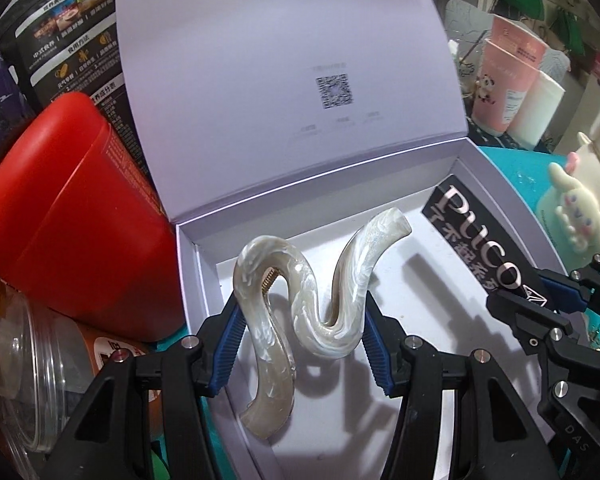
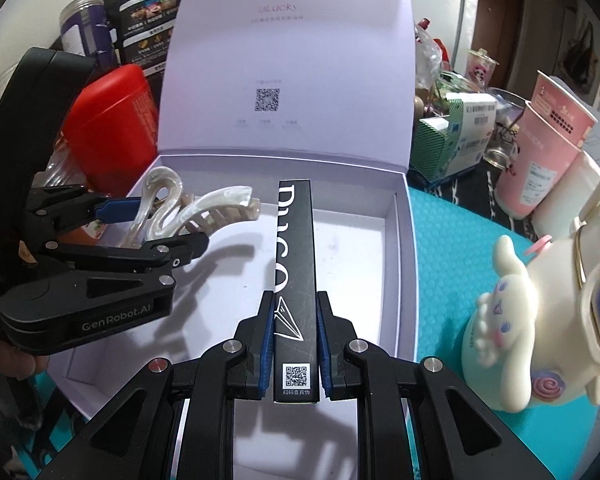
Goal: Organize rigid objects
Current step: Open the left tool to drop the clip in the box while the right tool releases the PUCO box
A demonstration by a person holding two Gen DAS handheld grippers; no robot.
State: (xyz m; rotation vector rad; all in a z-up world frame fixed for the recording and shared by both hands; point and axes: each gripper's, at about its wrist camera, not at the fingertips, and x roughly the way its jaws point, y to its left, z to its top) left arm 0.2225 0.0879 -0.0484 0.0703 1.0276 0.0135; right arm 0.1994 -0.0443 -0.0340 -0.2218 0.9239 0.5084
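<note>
Only right view shows hair clip point(image 2: 188, 210) teeth

- Left wrist view looks forward and down from close above the open box point(image 1: 204, 280), past its own fingers.
- Right wrist view faces the same box point(image 2: 404, 240) from its near edge.
- Both share the raised lid point(image 1: 284, 80).

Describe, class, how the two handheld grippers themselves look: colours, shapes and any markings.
Both the left gripper and the right gripper are matte black, angular, with triangular cut-outs, silver screws, one red fastener, and blue ribbed finger pads. The left one reads "GenRobot.AI"; no cables show.
</note>
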